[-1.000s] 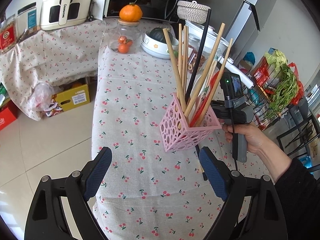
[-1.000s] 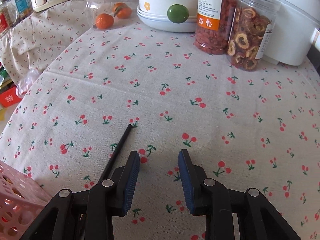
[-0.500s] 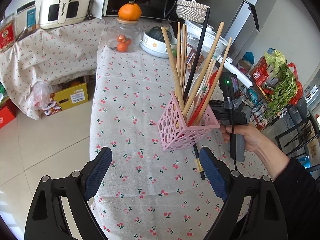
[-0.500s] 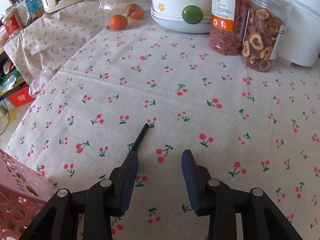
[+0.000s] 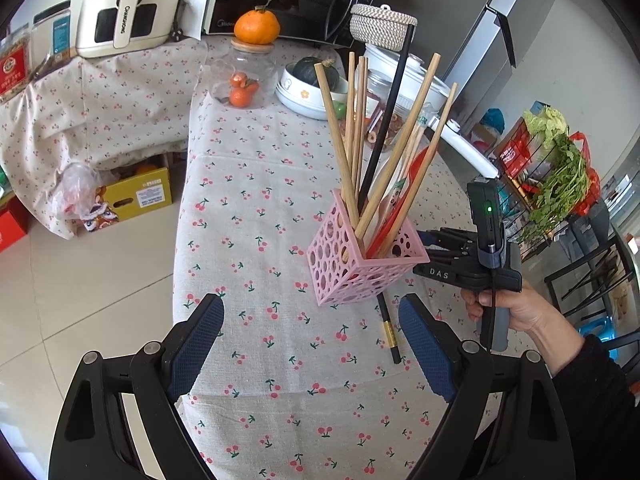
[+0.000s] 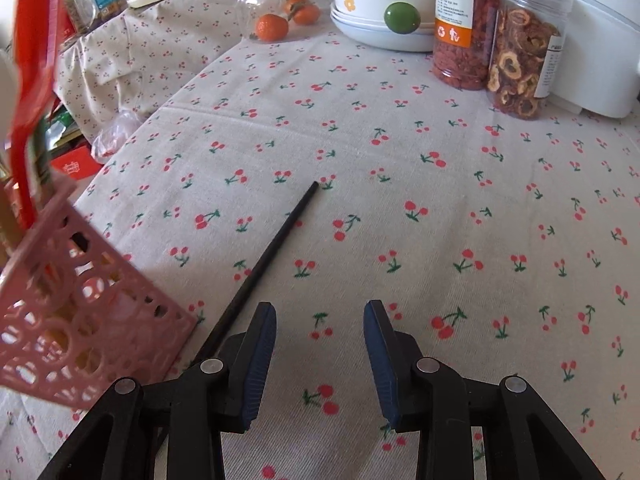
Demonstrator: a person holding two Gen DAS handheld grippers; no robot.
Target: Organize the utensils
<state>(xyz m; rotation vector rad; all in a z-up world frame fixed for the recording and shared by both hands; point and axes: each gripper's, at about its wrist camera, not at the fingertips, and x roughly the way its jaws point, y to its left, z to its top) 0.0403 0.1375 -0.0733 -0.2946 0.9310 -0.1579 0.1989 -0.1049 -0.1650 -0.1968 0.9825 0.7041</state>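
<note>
The left gripper (image 5: 312, 344) hangs wide and empty above the cherry-print tablecloth (image 5: 256, 184). Beyond it stands the pink holder (image 5: 360, 268) (chopsticks upright inside), a black chopstick (image 6: 264, 264) flat beside it. The right gripper (image 6: 320, 356), jaws partly apart, holds nothing.

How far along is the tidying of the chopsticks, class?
Mostly done: several wooden chopsticks and one black chopstick stand in the pink holder. Nothing is in hand: the left tongs and right tongs are both open and empty. Left: the black chopstick on the tablecloth, beside the holder.
</note>
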